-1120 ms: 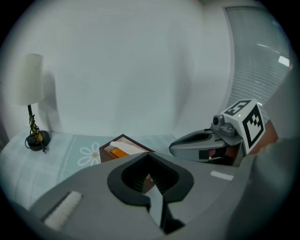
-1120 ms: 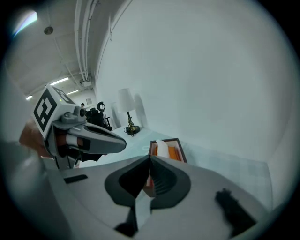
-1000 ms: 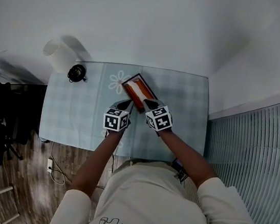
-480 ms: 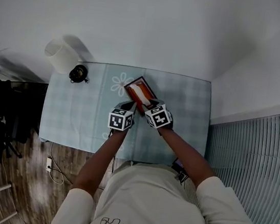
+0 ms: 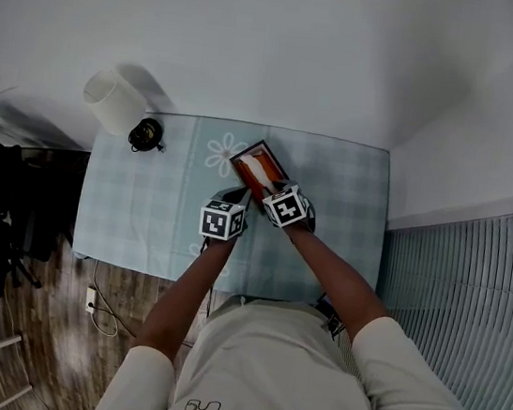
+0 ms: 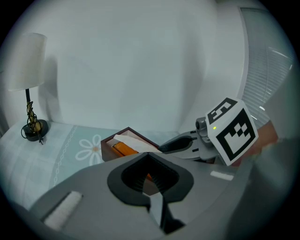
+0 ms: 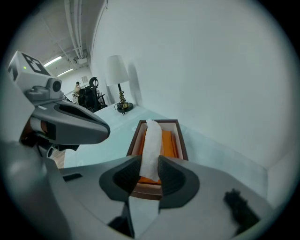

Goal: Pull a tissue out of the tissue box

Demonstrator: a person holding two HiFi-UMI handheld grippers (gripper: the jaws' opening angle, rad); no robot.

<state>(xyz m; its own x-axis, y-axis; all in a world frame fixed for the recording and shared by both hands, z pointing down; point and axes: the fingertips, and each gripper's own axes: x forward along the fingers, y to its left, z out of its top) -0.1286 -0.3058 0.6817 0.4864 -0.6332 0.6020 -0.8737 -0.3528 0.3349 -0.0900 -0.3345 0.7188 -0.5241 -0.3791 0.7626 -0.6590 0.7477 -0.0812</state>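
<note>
A brown tissue box (image 5: 248, 156) with an orange inside lies slantwise on the checked tablecloth (image 5: 143, 202). A white tissue (image 7: 151, 140) stands out of the box (image 7: 181, 140). Its loose end hangs between the fingers of my right gripper (image 7: 150, 161). These jaws are closing, with a gap still showing on both sides of the flat tissue. My left gripper (image 6: 149, 155) hovers at the box's near corner (image 6: 108, 146), its tips together with nothing in them. The right gripper (image 6: 178, 144) reaches over the tissue (image 6: 133, 143) from the right.
A white-shaded lamp (image 5: 113, 101) with a dark round base (image 5: 144, 133) stands at the table's far left corner. A flower print (image 5: 216, 154) lies left of the box. A white wall runs behind the table, and slatted blinds (image 5: 474, 277) are to the right.
My right gripper has come forward and down to the near end of the box, over the tissue. The left gripper has barely shifted.
</note>
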